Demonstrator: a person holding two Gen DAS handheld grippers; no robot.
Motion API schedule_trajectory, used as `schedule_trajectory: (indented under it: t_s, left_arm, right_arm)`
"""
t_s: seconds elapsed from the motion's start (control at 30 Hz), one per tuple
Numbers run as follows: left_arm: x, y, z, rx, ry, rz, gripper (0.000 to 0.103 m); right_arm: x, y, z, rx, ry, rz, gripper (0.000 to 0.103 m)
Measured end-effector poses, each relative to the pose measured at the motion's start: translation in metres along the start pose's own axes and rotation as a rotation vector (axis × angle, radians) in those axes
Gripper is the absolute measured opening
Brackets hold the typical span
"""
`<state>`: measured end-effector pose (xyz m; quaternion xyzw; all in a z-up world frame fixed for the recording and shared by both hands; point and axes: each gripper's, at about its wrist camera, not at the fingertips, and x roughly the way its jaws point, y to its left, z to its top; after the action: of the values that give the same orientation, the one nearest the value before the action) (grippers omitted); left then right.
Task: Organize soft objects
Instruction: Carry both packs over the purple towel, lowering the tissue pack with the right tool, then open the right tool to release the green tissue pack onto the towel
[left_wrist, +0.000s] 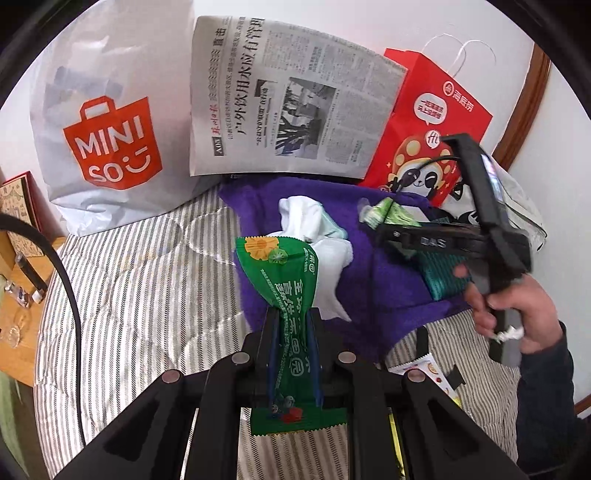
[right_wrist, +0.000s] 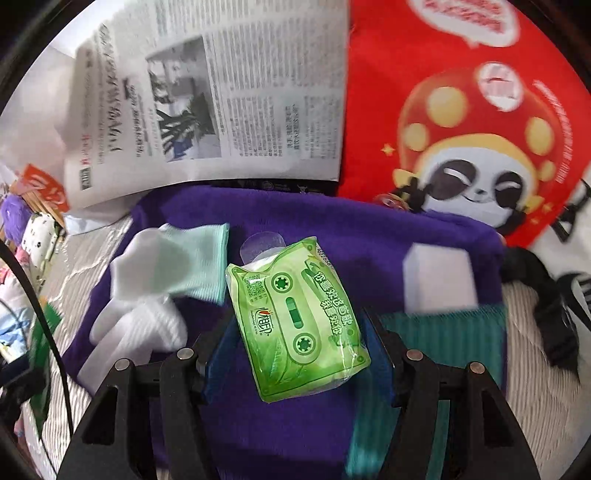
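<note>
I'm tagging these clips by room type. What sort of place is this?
Probably a bedroom: a grey-and-white striped quilted mattress serves as the work surface, a wooden bedside table stands beside it, and white socks lie on a purple towel.

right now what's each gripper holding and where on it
The left gripper is shut on the green snack wrapper, pinched across its lower middle. The right gripper grips the light green tissue pack by its two long sides.
</note>
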<state>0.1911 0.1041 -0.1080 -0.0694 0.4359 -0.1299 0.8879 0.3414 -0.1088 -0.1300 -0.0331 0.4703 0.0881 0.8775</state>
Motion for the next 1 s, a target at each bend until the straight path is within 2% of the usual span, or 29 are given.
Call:
schedule_trajectory:
  t_s: [0.13, 0.23, 0.33, 0.47, 0.53, 0.6, 0.63, 0.77, 1.0]
  left_arm:
    - [0.005, 0.01, 0.0, -0.014, 0.004, -0.007, 0.014]
    - [0.008, 0.014, 0.001, -0.018, 0.005, -0.014, 0.014]
    - [0.01, 0.018, 0.001, -0.022, 0.009, -0.016, 0.014]
    - [0.013, 0.022, -0.002, -0.032, 0.012, -0.022, 0.014]
    - [0.014, 0.024, -0.003, -0.038, 0.015, -0.02, 0.014]
    - [0.013, 0.024, -0.004, -0.038, 0.017, -0.02, 0.014]
    - [0.012, 0.024, -0.005, -0.04, 0.016, -0.017, 0.014]
    - [0.005, 0.019, -0.005, -0.029, 0.013, -0.027, 0.014]
    - [-0.01, 0.008, -0.006, -0.01, 0.003, -0.02, 0.015]
  right_arm:
    - [0.022, 0.009, 0.015, -0.017, 0.016, -0.016, 0.063]
    - [0.032, 0.015, 0.02, -0.02, 0.017, 0.012, 0.063]
    - [0.045, 0.022, 0.021, -0.044, 0.053, 0.019, 0.063]
    - [0.047, 0.02, 0.023, -0.042, 0.08, 0.02, 0.064]
    - [0.05, 0.02, 0.026, -0.044, 0.093, 0.021, 0.067]
    - [0.053, 0.02, 0.027, -0.071, 0.115, 0.025, 0.077]
    - [0.053, 0.022, 0.027, -0.087, 0.124, 0.03, 0.078]
    - [0.046, 0.023, 0.022, -0.118, 0.125, 0.053, 0.084]
    - [0.004, 0.023, 0.018, -0.111, 0.035, 0.077, 0.085]
